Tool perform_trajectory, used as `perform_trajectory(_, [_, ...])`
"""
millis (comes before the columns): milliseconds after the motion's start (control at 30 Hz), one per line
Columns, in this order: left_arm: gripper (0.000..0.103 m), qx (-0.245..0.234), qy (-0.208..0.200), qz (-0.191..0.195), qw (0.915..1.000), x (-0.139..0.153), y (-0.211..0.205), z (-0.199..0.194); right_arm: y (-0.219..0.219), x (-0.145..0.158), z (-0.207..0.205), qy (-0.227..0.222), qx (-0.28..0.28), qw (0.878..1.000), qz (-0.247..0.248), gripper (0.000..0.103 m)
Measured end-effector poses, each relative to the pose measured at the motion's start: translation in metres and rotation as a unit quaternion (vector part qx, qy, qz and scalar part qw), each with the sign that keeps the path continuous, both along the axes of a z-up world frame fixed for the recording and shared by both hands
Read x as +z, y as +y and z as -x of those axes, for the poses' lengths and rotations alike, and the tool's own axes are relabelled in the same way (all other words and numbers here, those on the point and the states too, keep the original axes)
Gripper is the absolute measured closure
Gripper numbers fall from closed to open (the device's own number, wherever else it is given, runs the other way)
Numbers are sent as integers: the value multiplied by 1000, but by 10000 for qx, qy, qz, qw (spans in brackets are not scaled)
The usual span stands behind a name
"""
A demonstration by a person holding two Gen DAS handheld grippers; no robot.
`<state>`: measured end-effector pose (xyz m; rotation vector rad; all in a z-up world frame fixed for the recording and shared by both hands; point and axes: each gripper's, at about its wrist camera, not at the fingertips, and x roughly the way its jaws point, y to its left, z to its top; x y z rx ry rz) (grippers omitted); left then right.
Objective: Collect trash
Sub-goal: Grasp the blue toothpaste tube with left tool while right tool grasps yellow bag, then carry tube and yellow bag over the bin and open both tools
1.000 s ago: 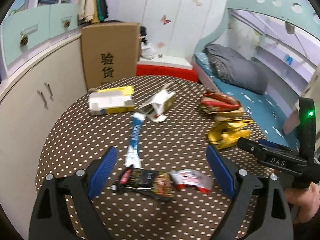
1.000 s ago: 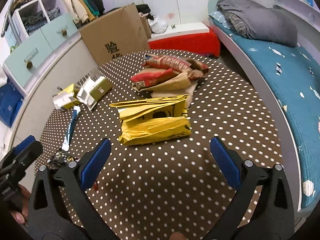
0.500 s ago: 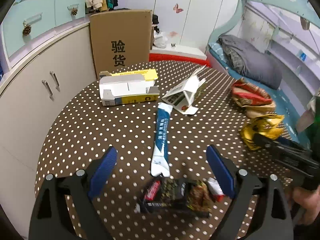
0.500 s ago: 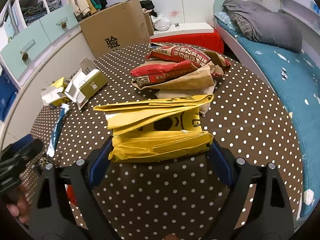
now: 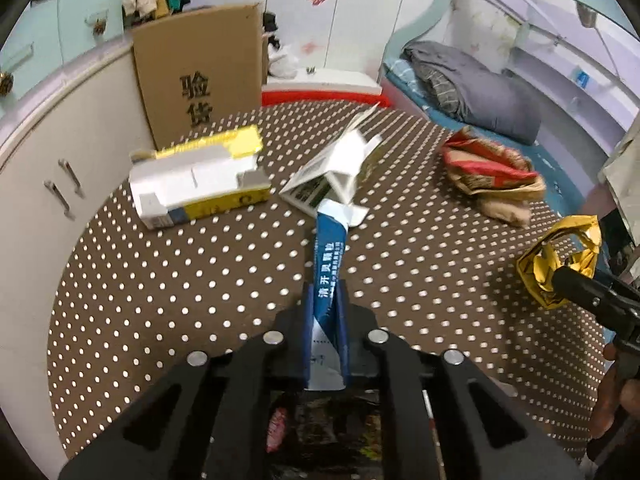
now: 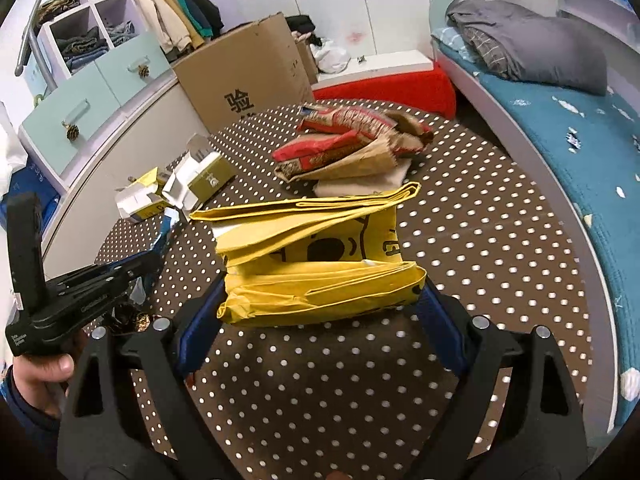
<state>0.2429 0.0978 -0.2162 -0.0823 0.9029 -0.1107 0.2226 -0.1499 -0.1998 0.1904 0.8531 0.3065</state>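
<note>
My left gripper [image 5: 325, 300] is shut on a long blue and white wrapper [image 5: 329, 256] that lies on the brown dotted table [image 5: 168, 280]. My right gripper [image 6: 320, 292] is shut on a folded yellow bag [image 6: 320, 256], pinching its near edge from both sides; the bag also shows in the left wrist view [image 5: 560, 264]. A dark snack wrapper [image 5: 332, 428] lies under my left gripper. A yellow and white carton [image 5: 200, 180], an opened small box [image 5: 336, 168] and red and tan bags [image 5: 488, 172] lie further back.
A tall cardboard box [image 5: 200, 76] stands behind the table by a red bin [image 5: 320, 98]. White cabinets [image 5: 44, 168] curve along the left. A bed with a grey quilt [image 6: 540, 48] is on the right.
My left gripper moved forward and closed on the blue wrapper. My right gripper closed on the yellow bag, which now looks lifted a little at its near edge.
</note>
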Motion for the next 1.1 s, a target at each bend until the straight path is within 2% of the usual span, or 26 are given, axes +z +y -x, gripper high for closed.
perform_trajectory(300, [93,-87,-596,189,9980,47,-27,25,-26,32,18,-399,-184,9990,-109,17])
perform_trajectory(600, [93,-329,-1055,504,9926,91,-73,42,-73,79,39,-948,-464,9938,-345,17])
perform_trajectory(867, [93,-762,-1253,717,9866,112,-129,53,-128,104,64,-1320,-925,9857,-496,17])
perform_trajectory(1100, [93,-1320,-1286,817,9795,122,-188,58,-192,106,90,-1432,-1640,9736,-682,17])
